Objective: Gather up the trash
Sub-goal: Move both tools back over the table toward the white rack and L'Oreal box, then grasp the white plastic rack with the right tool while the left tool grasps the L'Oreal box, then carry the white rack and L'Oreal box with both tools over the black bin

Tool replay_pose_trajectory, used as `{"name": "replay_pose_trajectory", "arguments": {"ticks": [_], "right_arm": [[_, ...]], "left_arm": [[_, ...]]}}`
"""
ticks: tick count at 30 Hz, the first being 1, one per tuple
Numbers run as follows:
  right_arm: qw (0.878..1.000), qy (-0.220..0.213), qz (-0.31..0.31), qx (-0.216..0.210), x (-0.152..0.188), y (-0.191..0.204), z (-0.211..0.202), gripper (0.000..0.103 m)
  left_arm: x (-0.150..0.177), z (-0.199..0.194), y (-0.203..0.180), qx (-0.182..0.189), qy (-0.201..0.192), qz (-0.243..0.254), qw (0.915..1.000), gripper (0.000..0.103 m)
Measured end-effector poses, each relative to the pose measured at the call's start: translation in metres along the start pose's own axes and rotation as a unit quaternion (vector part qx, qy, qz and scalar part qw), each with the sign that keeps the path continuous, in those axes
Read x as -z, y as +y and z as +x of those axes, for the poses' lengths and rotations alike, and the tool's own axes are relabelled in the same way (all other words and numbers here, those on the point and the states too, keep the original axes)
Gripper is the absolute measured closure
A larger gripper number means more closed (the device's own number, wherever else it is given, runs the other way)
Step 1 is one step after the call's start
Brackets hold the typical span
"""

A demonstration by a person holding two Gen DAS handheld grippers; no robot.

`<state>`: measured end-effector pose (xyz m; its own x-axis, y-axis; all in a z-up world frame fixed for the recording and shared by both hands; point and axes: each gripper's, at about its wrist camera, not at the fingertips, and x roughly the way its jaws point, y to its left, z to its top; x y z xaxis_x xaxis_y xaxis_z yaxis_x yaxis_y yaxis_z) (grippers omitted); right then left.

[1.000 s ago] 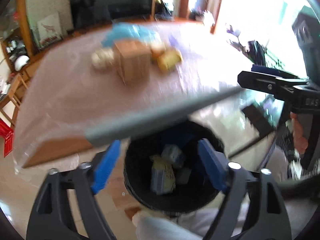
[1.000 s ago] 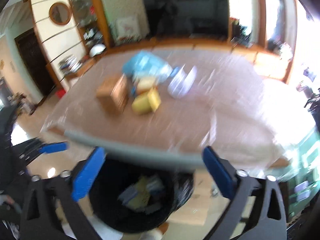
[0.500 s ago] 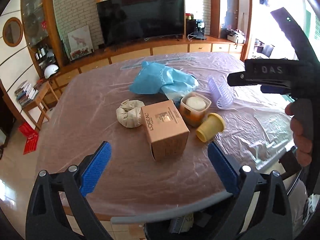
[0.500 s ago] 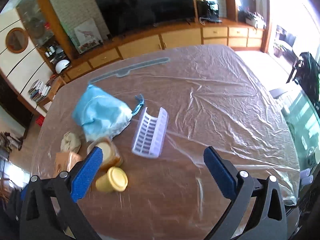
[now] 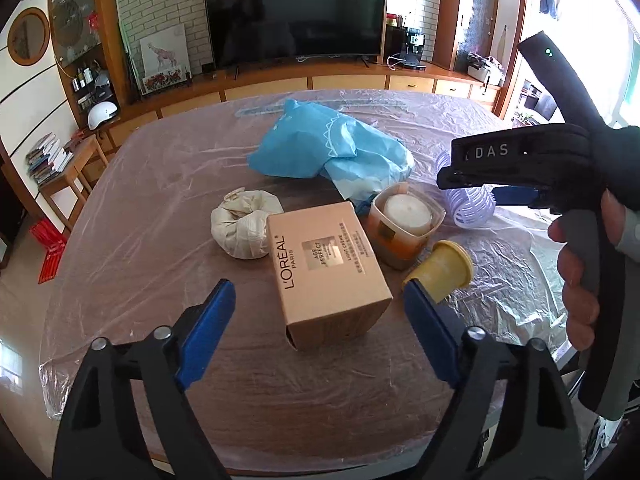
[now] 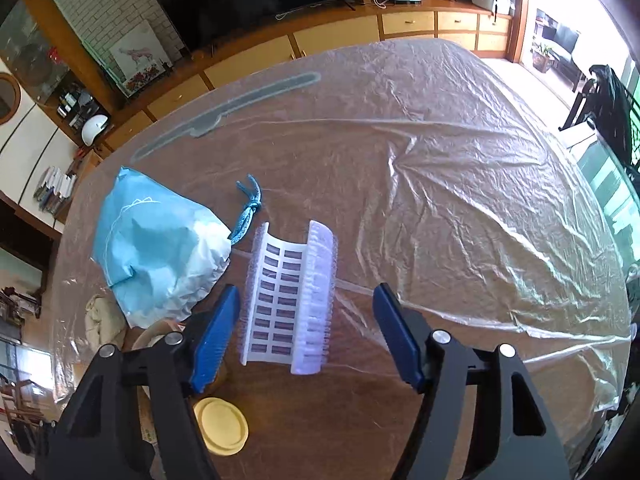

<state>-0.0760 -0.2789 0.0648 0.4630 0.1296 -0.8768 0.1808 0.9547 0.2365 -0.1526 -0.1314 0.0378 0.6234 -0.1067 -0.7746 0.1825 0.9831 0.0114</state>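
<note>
beside the cardboard box (image 5: 330, 276), a tub (image 5: 404, 226) with a white candle (image 5: 407, 214)

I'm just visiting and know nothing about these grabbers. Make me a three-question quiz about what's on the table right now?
1. True or false: the cardboard box lies between the left gripper's fingers without being squeezed.
2. Which item sits between the right gripper's open fingers?
A. blue bag
B. white ribbed plastic piece
C. yellow cup
3. Fill in: the table is covered with clear ____.

Key: 1 true; 2 B; 3 plastic sheeting.
</note>
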Motion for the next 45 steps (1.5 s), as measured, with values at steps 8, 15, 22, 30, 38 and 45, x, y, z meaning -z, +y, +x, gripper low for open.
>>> {"name": "replay_pose_trajectory", "arguments": {"ticks": [8, 15, 22, 30, 38, 45], "right_arm": [[1.000, -0.003, -0.019, 0.003, -0.005, 0.012, 0.004, 0.044], [1.000, -0.001, -0.007, -0.009, -0.004, 0.012, 0.009, 0.052], [0.999, -0.002, 0.028, -0.047, -0.004, -0.010, 0.004, 0.060], [0.995, -0.009, 0.045, -0.093, -0.003, -0.026, -0.012, 0.060], [0.993, -0.011, 0.019, -0.118, 0.011, -0.027, -0.031, 0.060], [0.992, -0.014, -0.001, -0.124, 0.020, -0.027, -0.043, 0.060]], "left_arm": [[0.003, 0.008, 0.008, 0.016, 0.016, -0.020, 0.9996, 0.033], [-0.001, 0.013, 0.013, 0.032, 0.023, -0.035, 0.9986, 0.050], [-0.003, 0.005, 0.014, 0.039, 0.012, -0.037, 0.9985, 0.054], [-0.005, -0.009, 0.020, 0.049, -0.004, -0.050, 0.9976, 0.055], [-0.006, -0.017, 0.023, 0.045, -0.009, -0.046, 0.9979, 0.054], [-0.002, -0.018, 0.023, 0.045, -0.007, -0.043, 0.9980, 0.054]]}}
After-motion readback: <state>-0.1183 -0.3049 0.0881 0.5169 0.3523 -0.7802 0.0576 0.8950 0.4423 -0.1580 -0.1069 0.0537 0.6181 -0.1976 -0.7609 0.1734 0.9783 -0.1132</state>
